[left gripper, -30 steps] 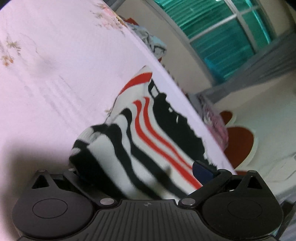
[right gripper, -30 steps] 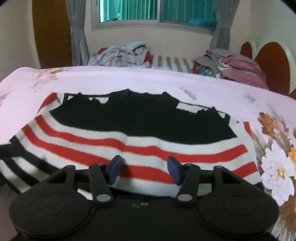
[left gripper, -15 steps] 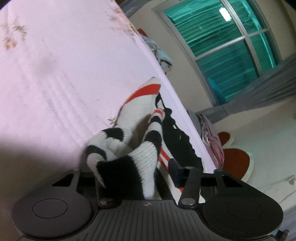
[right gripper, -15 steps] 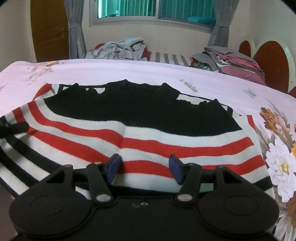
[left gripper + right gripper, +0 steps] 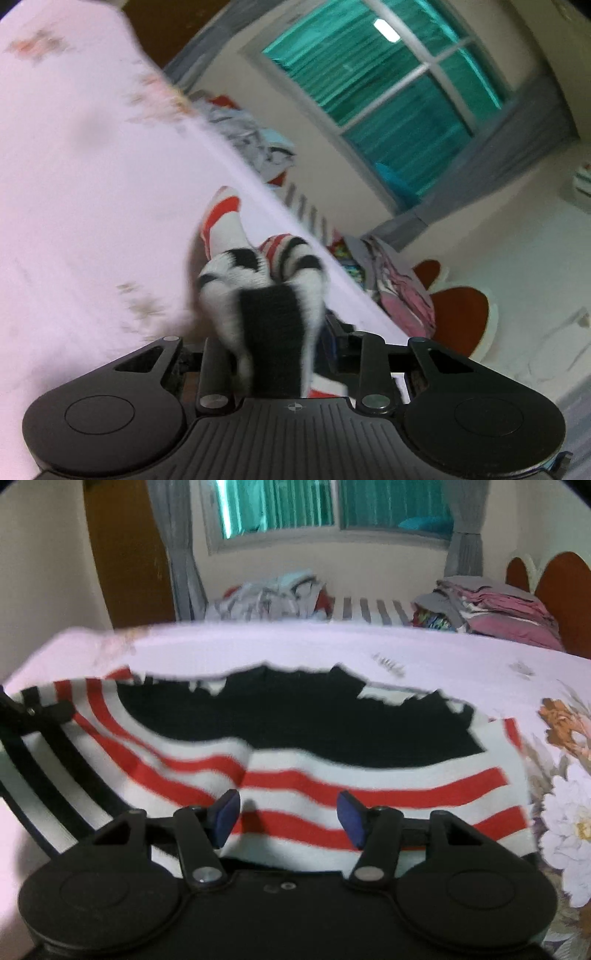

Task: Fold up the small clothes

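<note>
Where the striped knit sweater (image 5: 303,746) lies spread on the pink floral bedsheet (image 5: 424,653), its left end is bunched and raised off the bed. The left gripper (image 5: 275,343) has that bunched black-and-white fold between its fingers, which are closing and pinching it. The right gripper (image 5: 288,816) sits over the near red-striped hem, its blue-padded fingers (image 5: 226,814) spread and opening, gripping nothing. Clothes piles (image 5: 491,605) sit beyond the bed.
</note>
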